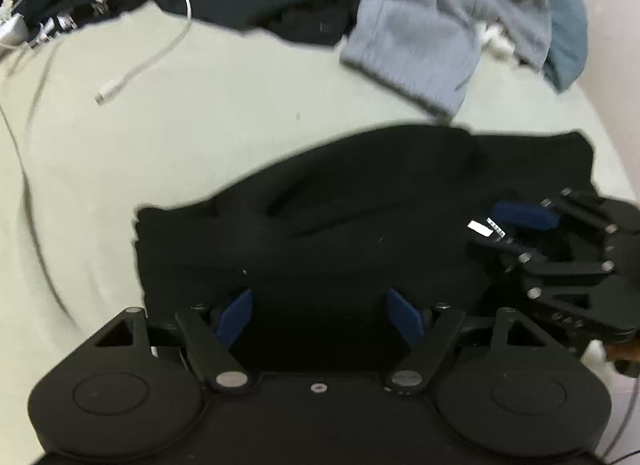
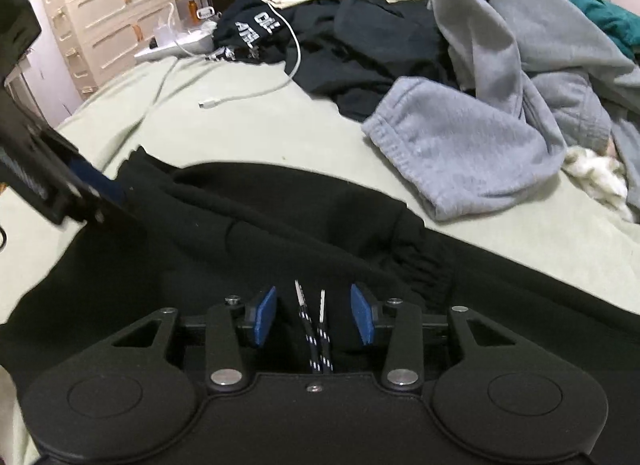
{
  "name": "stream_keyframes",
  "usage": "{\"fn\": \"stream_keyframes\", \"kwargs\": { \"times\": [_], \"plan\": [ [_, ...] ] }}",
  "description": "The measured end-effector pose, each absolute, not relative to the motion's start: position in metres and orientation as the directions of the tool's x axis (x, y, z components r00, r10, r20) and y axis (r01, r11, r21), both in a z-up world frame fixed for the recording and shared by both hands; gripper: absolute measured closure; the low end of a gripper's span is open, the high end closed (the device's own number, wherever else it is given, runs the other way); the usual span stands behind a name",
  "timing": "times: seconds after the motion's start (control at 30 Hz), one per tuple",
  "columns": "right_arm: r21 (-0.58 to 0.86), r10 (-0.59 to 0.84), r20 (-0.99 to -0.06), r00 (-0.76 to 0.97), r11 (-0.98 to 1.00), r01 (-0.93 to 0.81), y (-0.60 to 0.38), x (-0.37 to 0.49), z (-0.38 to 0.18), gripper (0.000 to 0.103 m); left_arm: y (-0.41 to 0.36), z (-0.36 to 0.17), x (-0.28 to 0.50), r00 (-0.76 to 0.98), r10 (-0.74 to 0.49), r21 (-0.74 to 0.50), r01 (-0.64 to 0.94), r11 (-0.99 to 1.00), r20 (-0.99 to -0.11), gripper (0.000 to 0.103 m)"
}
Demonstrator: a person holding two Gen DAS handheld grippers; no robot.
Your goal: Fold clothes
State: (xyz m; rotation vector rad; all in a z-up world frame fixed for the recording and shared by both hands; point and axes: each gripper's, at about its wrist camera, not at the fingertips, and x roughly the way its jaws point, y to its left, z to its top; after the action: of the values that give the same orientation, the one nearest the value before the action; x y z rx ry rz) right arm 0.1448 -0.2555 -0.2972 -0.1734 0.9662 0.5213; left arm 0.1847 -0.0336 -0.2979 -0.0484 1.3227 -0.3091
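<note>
Right wrist view: black garment (image 2: 280, 225) spread on the pale green bed (image 2: 240, 125).
Right tongs (image 2: 316, 315) spread, two striped drawstring tips (image 2: 310, 325) lying loose between the pads; left tongs (image 1: 320, 311) spread over bare black cloth, pinching nothing. Grey sweatpants (image 2: 460, 145) heaped at 1 o'clock, white cable (image 2: 248, 95) at 11.

This is a bedroom in a home. A bed (image 2: 248, 129) with a pale green sheet carries loose clothes (image 2: 500, 77), and a cream drawer unit (image 2: 108, 5) stands beside it.
</note>
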Motion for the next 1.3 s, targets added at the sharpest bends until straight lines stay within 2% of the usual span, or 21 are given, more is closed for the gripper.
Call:
{"fn": "stream_keyframes", "kwargs": {
  "times": [0.13,0.23,0.3,0.37,0.4,0.57,0.67,0.8,0.9,1.0,1.1,1.2,1.3],
  "plan": [
    [0.124,0.328,-0.832,0.447,0.896,-0.427,-0.269,0.143,-0.315,0.057,-0.037,-0.321,0.184,0.211,-0.252,-0.218,0.171,0.961,-0.944,0.029],
    [0.126,0.33,-0.822,0.465,0.901,-0.416,-0.273,0.139,-0.323,0.056,-0.05,-0.326,0.183,0.212,-0.23,-0.182,0.226,0.957,-0.95,0.014],
    [0.089,0.31,-0.824,0.474,0.898,-0.432,-0.267,0.137,-0.322,0.055,-0.058,-0.319,0.185,0.2,-0.218,-0.161,0.268,0.95,-0.955,0.015],
    [0.088,0.301,-0.835,0.461,0.899,-0.428,-0.265,0.14,-0.314,0.055,-0.054,-0.31,0.187,0.209,-0.24,-0.183,0.26,0.948,-0.948,0.026],
    [0.089,0.3,-0.837,0.458,0.9,-0.426,-0.265,0.142,-0.31,0.055,-0.05,-0.301,0.189,0.223,-0.264,-0.209,0.242,0.947,-0.938,0.026],
    [0.085,0.318,-0.786,0.531,0.905,-0.417,-0.26,0.152,-0.284,0.053,-0.038,-0.271,0.2,0.337,-0.32,-0.267,0.193,0.944,-0.885,0.026],
    [0.097,0.302,-0.791,0.532,0.921,-0.378,-0.255,0.168,-0.294,0.053,-0.045,-0.29,0.21,0.298,-0.302,-0.259,0.176,0.95,-0.905,0.026],
    [0.143,0.304,-0.809,0.503,0.932,-0.334,-0.257,0.177,-0.315,0.053,-0.065,-0.316,0.214,0.256,-0.262,-0.2,0.243,0.949,-0.931,0.025],
    [0.179,0.317,-0.819,0.479,0.933,-0.311,-0.261,0.182,-0.326,0.053,-0.074,-0.327,0.211,0.254,-0.244,-0.172,0.275,0.946,-0.936,0.016],
    [0.151,0.304,-0.83,0.469,0.93,-0.335,-0.256,0.184,-0.331,0.052,-0.081,-0.33,0.209,0.248,-0.227,-0.143,0.316,0.938,-0.942,0.01],
    [0.13,0.292,-0.839,0.459,0.927,-0.352,-0.251,0.187,-0.328,0.051,-0.08,-0.324,0.209,0.242,-0.228,-0.144,0.323,0.935,-0.943,0.011],
    [0.131,0.288,-0.83,0.477,0.933,-0.336,-0.257,0.179,-0.308,0.051,-0.068,-0.303,0.206,0.263,-0.277,-0.201,0.283,0.938,-0.924,0.015],
    [0.103,0.265,-0.809,0.524,0.943,-0.317,-0.264,0.156,-0.287,0.041,-0.053,-0.276,0.19,0.29,-0.292,-0.215,0.27,0.939,-0.911,0.015]
  ]
}}
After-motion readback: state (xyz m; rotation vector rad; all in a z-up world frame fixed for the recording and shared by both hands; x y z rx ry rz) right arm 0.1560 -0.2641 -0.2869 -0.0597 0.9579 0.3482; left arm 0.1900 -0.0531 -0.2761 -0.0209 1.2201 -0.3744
